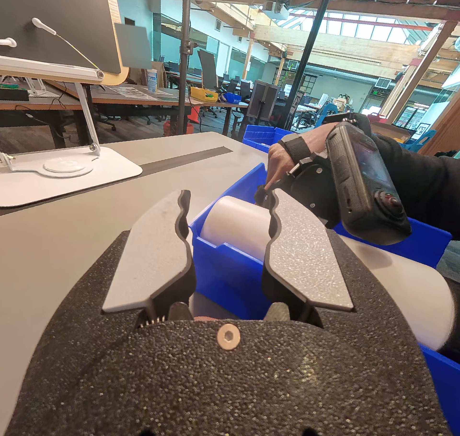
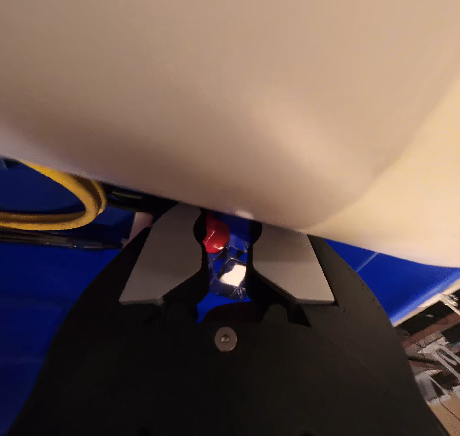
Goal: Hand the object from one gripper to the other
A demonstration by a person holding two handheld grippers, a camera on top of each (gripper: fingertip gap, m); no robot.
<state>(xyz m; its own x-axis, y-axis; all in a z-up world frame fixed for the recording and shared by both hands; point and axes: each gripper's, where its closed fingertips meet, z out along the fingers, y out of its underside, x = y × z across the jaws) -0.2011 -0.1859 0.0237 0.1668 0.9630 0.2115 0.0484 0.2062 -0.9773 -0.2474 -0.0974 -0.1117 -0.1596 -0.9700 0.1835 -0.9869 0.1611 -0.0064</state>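
My left gripper (image 1: 229, 197) is open and empty, held over the grey table (image 1: 62, 262) and facing a blue bin (image 1: 224, 269). A white roll (image 1: 236, 222) lies in the bin. A gloved hand (image 1: 286, 155) holds the right gripper tipped down into the bin behind the roll; its camera (image 1: 361, 179) shows, its fingertips are hidden. In the right wrist view my right gripper (image 2: 225, 224) is inside the bin under the white roll (image 2: 224, 87). Its jaws stand apart around a small red piece (image 2: 215, 237) and a clear bag (image 2: 231, 277).
A yellow loop (image 2: 94, 199) and dark cables lie on the bin floor (image 2: 62, 299) at the left. A white stand base (image 1: 74, 174) carrying a dark board (image 1: 62, 20) sits on the table's far left. Another blue bin (image 1: 261, 135) stands behind. One gripper's finger ends stand about 15 cm off the other's.
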